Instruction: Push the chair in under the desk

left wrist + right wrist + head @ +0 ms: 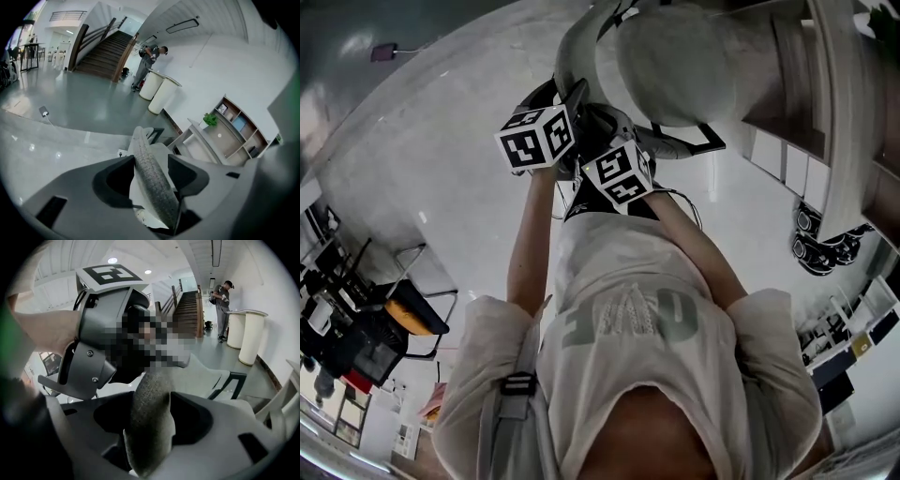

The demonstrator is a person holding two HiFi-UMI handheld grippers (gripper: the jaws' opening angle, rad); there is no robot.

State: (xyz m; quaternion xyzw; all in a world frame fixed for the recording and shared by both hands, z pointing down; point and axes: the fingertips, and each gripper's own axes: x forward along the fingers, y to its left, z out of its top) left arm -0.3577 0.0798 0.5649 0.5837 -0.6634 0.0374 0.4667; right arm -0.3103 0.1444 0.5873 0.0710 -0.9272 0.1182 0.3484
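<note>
Left claw (pixel 151 160) and right claw (pixel 152 398) apparently loose astride chair backrest (pixel 147 432)

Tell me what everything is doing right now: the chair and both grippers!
Chair, upright, the top of its backrest between both grippers' jaws.
Left gripper, jaws open, one on each side of the backrest edge.
Right gripper, jaws open, one on each side of the backrest edge.
</note>
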